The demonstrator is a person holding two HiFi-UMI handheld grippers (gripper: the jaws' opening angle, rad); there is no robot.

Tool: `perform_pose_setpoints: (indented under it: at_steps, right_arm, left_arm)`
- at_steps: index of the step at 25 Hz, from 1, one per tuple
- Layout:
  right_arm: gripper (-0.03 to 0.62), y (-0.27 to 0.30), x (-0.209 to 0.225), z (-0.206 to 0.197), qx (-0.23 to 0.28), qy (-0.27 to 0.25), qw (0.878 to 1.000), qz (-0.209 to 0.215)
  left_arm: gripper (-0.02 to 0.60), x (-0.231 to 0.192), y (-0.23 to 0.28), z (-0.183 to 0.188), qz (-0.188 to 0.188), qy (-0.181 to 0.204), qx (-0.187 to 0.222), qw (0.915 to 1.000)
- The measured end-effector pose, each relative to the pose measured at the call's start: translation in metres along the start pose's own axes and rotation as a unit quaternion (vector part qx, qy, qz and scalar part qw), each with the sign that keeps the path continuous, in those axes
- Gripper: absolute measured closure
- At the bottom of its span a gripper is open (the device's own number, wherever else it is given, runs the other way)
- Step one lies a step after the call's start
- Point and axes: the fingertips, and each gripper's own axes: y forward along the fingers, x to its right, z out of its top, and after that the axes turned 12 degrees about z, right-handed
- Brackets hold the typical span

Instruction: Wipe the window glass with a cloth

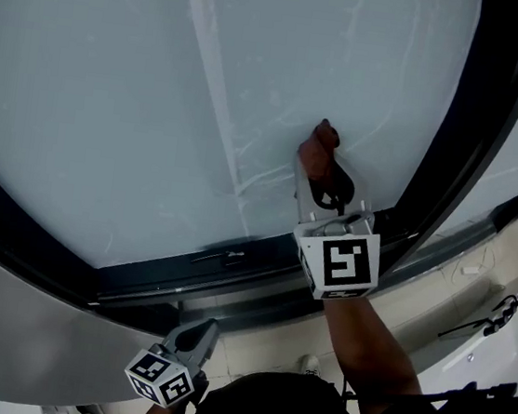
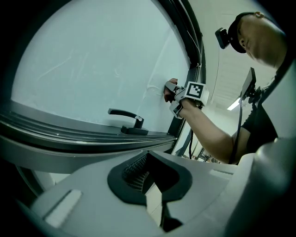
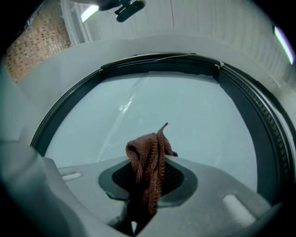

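The window glass (image 1: 114, 90) fills most of the head view, pale and faintly streaked. A brown cloth (image 1: 320, 148) is pressed against its lower right part, and my right gripper (image 1: 321, 169) is shut on that cloth. In the right gripper view the cloth (image 3: 150, 157) bunches up between the jaws, with the glass (image 3: 199, 120) close behind it. My left gripper (image 1: 199, 333) hangs low under the sill, away from the glass, jaws together with nothing between them. From the left gripper view (image 2: 150, 185) I see the glass (image 2: 92, 65) and the right gripper (image 2: 172, 92) on it.
A black frame (image 1: 465, 133) borders the glass on the right and along the bottom. A black window handle (image 1: 220, 258) (image 2: 125, 115) sits on the lower frame. The grey sill (image 1: 37, 334) lies below. Tiled floor (image 1: 475, 275) and dark cables (image 1: 499, 315) show at lower right.
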Motion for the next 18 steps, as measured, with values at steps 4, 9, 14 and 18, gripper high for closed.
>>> perform_pose_setpoints:
  at_steps: [4, 9, 14, 18]
  right_arm:
    - [0.513, 0.013, -0.031, 0.012, 0.013, -0.006, 1.000, 0.026]
    - [0.513, 0.024, -0.056, 0.023, 0.025, -0.006, 0.999, 0.045]
    - [0.513, 0.035, -0.081, 0.030, 0.024, -0.023, 0.997, 0.071]
    - [0.513, 0.041, -0.095, 0.033, 0.019, -0.028, 0.996, 0.083]
  left_arm:
    - [0.565, -0.011, -0.009, -0.003, 0.010, -0.004, 0.004, 0.9999]
    - [0.565, -0.021, -0.019, -0.005, 0.018, -0.007, 0.010, 0.9998]
    - [0.565, -0.031, -0.028, -0.004, 0.030, -0.011, 0.015, 0.9994]
    - [0.565, -0.032, -0.031, -0.003, 0.034, -0.015, 0.017, 0.9992]
